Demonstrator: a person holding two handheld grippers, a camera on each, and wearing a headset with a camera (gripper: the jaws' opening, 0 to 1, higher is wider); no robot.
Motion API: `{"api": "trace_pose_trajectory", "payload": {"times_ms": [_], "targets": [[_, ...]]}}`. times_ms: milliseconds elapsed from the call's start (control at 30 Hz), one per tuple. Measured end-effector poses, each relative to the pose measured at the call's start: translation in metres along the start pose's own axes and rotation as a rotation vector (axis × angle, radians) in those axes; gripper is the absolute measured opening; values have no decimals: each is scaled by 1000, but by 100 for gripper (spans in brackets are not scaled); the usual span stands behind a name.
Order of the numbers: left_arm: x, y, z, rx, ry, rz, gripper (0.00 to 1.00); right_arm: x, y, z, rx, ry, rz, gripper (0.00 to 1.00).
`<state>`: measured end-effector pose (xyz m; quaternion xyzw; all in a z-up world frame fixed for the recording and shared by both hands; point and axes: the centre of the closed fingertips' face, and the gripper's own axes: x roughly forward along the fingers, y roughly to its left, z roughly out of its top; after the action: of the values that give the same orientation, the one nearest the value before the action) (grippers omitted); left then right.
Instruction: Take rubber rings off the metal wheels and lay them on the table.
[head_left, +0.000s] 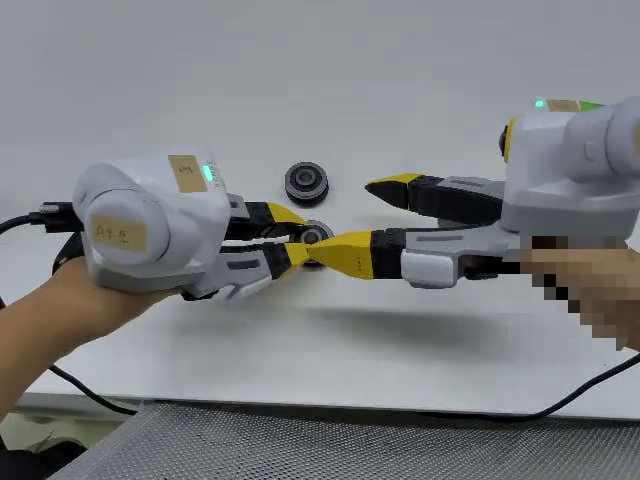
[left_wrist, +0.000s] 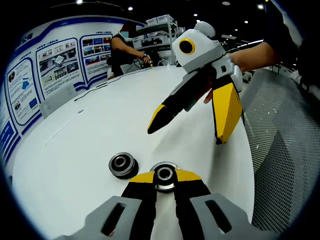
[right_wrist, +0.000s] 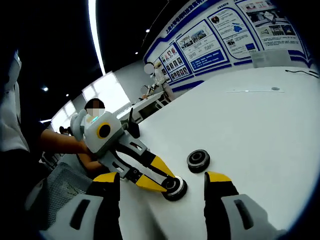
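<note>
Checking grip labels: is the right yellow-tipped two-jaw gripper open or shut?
Open. The right yellow-tipped gripper has its two jaws spread wide apart in its own view and the left gripper view.

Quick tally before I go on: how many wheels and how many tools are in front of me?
Metal wheels: 2, gripped wheel in the left tool, loose wheel on the table.
Tools: 2, left tool and right tool.
Total: 4.
</note>
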<state>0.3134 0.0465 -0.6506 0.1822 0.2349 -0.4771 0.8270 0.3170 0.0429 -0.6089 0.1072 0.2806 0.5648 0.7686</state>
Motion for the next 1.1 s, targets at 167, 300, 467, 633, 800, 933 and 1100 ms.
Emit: {"api": "trace_pose_trajectory", "payload": {"times_ms": [167,300,467,633,800,933,1100], "targets": [[0,0,0,8,3,-5,13,7,3,-2,85,-3,39,71],[0,0,0,9,3,-6,13,11,5,0,175,-26,67,70],[0,0,0,22,6,-13,13,14,3,1,260,-43,75,69],[0,-1,0,33,5,-18,13,19,6,-2,318,-21,94,66],[0,-1,0,42,7,-21,13,23,6,-9,339,15,97,66],[1,0,0,50,13,-24,13,24,6,-10,351,22,99,66],[1,0,0,56,19,-26,13,25,5,-13,369,34,100,65]]}}
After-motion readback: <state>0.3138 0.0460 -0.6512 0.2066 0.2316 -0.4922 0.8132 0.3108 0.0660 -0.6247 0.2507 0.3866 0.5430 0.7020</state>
